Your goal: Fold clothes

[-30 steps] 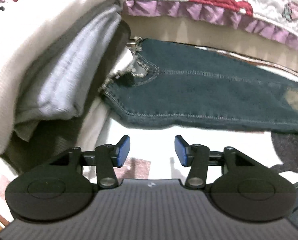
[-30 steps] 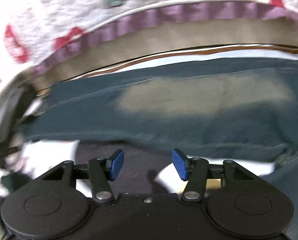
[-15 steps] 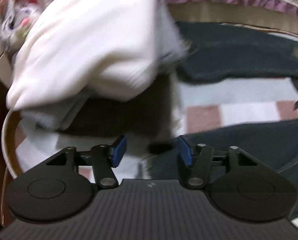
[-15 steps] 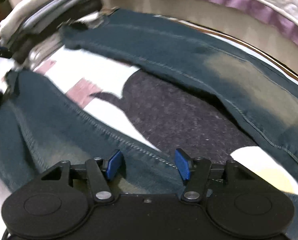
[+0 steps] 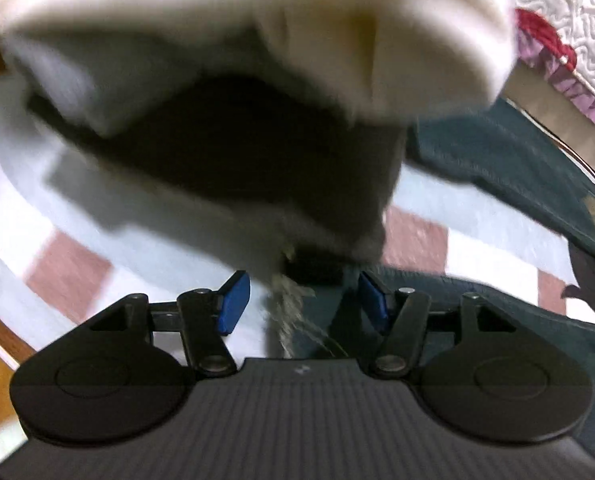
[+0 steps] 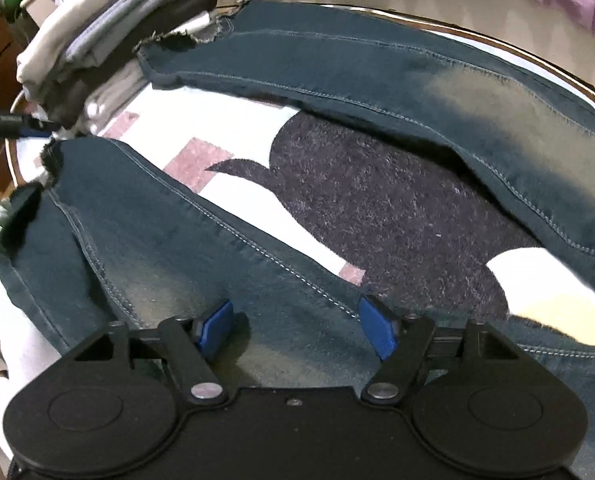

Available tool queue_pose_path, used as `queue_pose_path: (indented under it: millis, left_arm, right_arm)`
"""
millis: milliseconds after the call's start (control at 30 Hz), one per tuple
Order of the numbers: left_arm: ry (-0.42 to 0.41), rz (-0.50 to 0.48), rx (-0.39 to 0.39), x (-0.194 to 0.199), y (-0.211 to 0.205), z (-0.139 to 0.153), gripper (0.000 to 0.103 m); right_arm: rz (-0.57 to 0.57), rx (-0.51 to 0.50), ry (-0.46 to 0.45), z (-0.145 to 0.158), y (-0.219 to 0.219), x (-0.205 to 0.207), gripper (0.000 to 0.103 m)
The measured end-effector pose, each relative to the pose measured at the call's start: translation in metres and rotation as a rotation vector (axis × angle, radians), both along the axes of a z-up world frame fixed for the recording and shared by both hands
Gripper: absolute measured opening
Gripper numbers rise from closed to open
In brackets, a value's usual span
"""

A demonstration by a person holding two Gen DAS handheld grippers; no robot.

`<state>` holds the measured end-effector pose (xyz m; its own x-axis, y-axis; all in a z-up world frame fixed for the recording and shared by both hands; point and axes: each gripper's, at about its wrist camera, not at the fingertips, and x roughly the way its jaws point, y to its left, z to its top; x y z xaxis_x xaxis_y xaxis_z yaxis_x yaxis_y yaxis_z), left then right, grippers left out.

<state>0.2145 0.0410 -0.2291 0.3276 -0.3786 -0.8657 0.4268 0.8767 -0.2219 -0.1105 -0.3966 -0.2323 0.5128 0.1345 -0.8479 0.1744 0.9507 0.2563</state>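
Right wrist view: jeans spread on a patterned blanket; both hand-held grippers open, right still widening.

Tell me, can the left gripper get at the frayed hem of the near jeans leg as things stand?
Probably yes: the frayed hem lies between the open left gripper pads, nothing covering it, though the stack of folded clothes crowds close just beyond.

Motion blur is smearing the cream sweater and the frayed hem; the jeans are running off right.
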Motion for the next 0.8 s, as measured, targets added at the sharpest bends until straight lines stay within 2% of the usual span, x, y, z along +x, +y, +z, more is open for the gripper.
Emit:
queue_pose_path:
  millis: [100,167,200,233,267,300,333,400,433,467,500,567,600,633,700,800]
  left_arm:
    - [0.074,-0.002,0.01,-0.003,-0.007,-0.016,0.062]
    - [0.091,0.013,-0.007,-0.007,-0.005,-0.013,0.066]
    - [0.094,0.014,-0.023,-0.009,-0.005,-0.011,0.067]
    - [0.091,0.008,-0.026,-0.01,-0.007,-0.011,0.069]
    - [0.088,0.0,-0.01,-0.011,-0.01,-0.014,0.069]
    - [0.068,-0.013,0.001,-0.014,-0.013,-0.015,0.076]
    - [0.026,-0.035,0.017,-0.019,-0.019,-0.014,0.077]
    - [-0.035,-0.086,0.093,-0.028,-0.033,-0.014,0.078]
    - [-0.068,-0.12,0.126,-0.034,-0.039,-0.014,0.077]
    - [-0.096,-0.156,0.145,-0.04,-0.043,-0.012,0.069]
    - [-0.125,-0.192,0.163,-0.047,-0.047,-0.011,0.048]
    - [-0.156,-0.236,0.181,-0.06,-0.053,-0.004,0.005]
    - [-0.178,-0.255,0.193,-0.067,-0.056,0.001,0.004]
    - [-0.227,-0.276,0.217,-0.075,-0.059,0.007,0.004]
    - [-0.323,-0.3,0.234,-0.088,-0.063,0.021,0.004]
    - [-0.44,-0.311,0.225,-0.104,-0.067,0.044,0.004]
  right_arm:
    - [0.025,-0.044,-0.003,0.0,0.009,0.0,0.075]
    - [0.059,-0.074,-0.003,0.001,0.016,0.0,0.071]
    - [0.082,-0.076,-0.007,0.002,0.018,-0.001,0.058]
    - [0.094,-0.071,-0.008,0.003,0.019,-0.001,0.037]
    - [0.098,-0.077,-0.008,0.003,0.021,-0.001,0.03]
    - [0.102,-0.083,-0.008,0.003,0.024,-0.001,0.024]
    - [0.106,-0.091,-0.009,0.003,0.026,-0.001,0.02]
    - [0.109,-0.112,-0.022,0.003,0.028,-0.002,0.018]
    - [0.106,-0.118,-0.028,0.003,0.027,-0.002,0.018]
    - [0.104,-0.117,-0.03,0.003,0.026,-0.002,0.019]
    - [0.103,-0.122,-0.03,0.004,0.025,-0.001,0.021]
    - [0.108,-0.165,-0.021,0.005,0.023,0.001,0.042]
    - [0.11,-0.187,-0.017,0.006,0.022,0.002,0.063]
    - [0.111,-0.21,-0.012,0.007,0.021,0.003,0.075]
    - [0.09,-0.236,0.01,0.005,0.013,0.006,0.075]
    - [0.036,-0.153,-0.001,-0.002,-0.004,0.003,0.081]
